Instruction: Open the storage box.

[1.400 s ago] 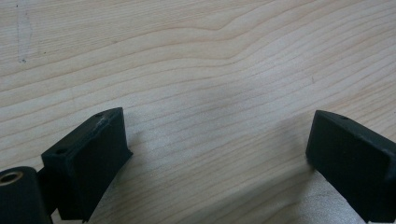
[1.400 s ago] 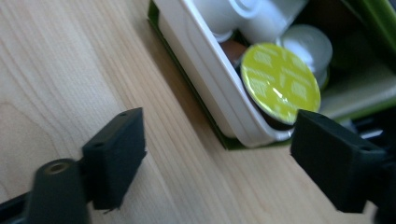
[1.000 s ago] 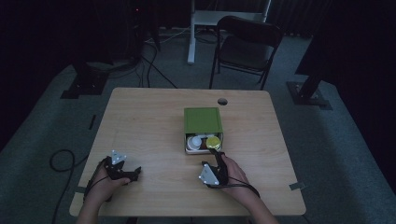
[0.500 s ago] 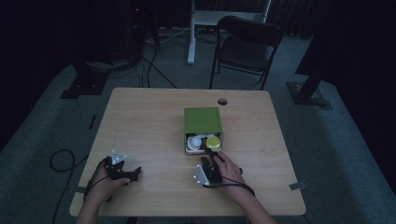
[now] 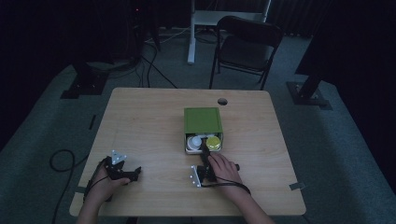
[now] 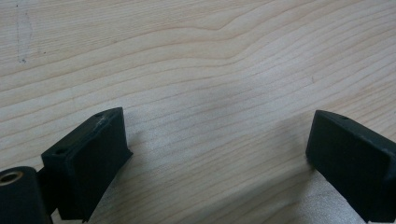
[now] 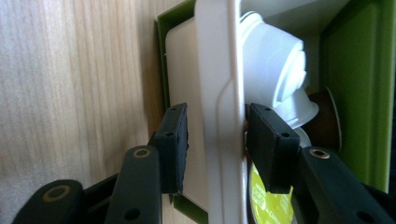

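A green box (image 5: 201, 120) lies mid-table with its near end open. A white drawer (image 5: 190, 150) in it holds a white pod (image 5: 194, 141) and a yellow-lidded pod (image 5: 213, 142). My right gripper (image 5: 204, 153) reaches the drawer's front. In the right gripper view the drawer's front wall (image 7: 219, 70) stands between the jaws of the right gripper (image 7: 215, 135). They have just been closing and the pads meet it on both sides. Behind it sit the white pod (image 7: 273, 70) and the yellow lid (image 7: 268, 205). My left gripper (image 5: 136, 171) (image 6: 217, 154) rests open on bare wood at the front left.
The wooden table (image 5: 140, 121) has a round cable hole (image 5: 222, 101) near its far edge. A folding chair (image 5: 247, 46) stands beyond the table. A cable (image 5: 60, 158) loops on the floor at the left.
My right hand has slid forward to the box and its jaws have narrowed around the drawer's front wall. The left hand has stayed put.
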A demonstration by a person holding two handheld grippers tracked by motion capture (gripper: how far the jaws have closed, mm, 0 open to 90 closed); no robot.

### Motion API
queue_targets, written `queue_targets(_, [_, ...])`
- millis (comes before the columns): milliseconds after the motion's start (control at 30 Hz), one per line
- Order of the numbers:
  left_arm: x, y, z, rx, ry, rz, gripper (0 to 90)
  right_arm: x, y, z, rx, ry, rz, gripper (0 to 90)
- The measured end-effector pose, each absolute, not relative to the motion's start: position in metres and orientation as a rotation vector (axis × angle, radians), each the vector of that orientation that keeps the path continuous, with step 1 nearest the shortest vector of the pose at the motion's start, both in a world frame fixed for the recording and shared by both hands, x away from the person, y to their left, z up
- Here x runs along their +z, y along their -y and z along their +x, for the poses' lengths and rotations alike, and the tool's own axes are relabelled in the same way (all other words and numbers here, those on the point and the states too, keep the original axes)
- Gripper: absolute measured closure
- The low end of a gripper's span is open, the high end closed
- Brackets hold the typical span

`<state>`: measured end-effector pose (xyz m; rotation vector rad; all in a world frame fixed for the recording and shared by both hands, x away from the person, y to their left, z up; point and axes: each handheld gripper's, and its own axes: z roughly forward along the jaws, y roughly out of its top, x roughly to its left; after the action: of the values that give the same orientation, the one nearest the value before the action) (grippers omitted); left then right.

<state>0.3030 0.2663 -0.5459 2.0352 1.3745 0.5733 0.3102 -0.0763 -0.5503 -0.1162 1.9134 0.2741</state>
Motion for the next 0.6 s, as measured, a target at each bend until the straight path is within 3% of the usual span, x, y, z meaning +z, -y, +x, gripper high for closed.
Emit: queue_targets(600, [-0.5459,-0.2663,0.3030,0.573,-1.375,2.035,5.8,-0.5537,0.0690,0.3146,0.189,-1.885,-0.136,70.0])
